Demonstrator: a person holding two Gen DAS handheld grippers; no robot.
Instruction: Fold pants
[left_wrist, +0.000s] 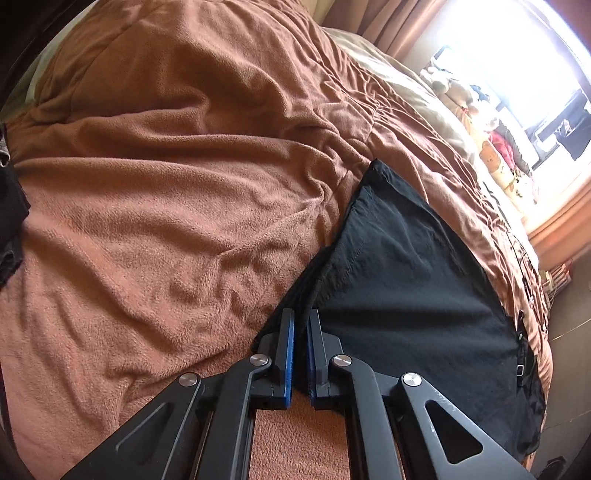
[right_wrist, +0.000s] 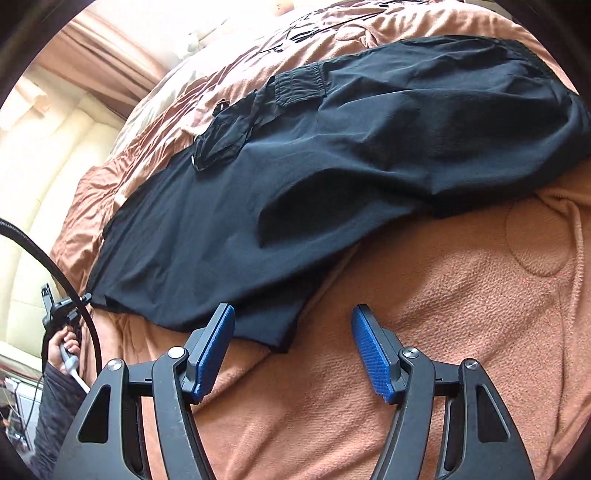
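A: Where are the black pants (right_wrist: 314, 177) lying?

B: They are lying spread across a brown fleece blanket (right_wrist: 461, 295) on a bed, one leg doubled over the other, a pocket flap facing up.

A: What is the left gripper (left_wrist: 301, 325) doing?

B: Its jaws are clenching a dark edge of the pants, probably so that end can be lifted and carried over.

A: And the right gripper (right_wrist: 293, 317)?

B: It is hovering with jaws released, blue pads (right_wrist: 373, 354) spread just beside the hem corner and gripping nothing, seemingly lining up a matching hold.

A: Anything around them?

B: A hand (right_wrist: 64, 347) is holding a gripper handle at the left edge; a bright window (left_wrist: 517, 74) is glaring beyond the bed.
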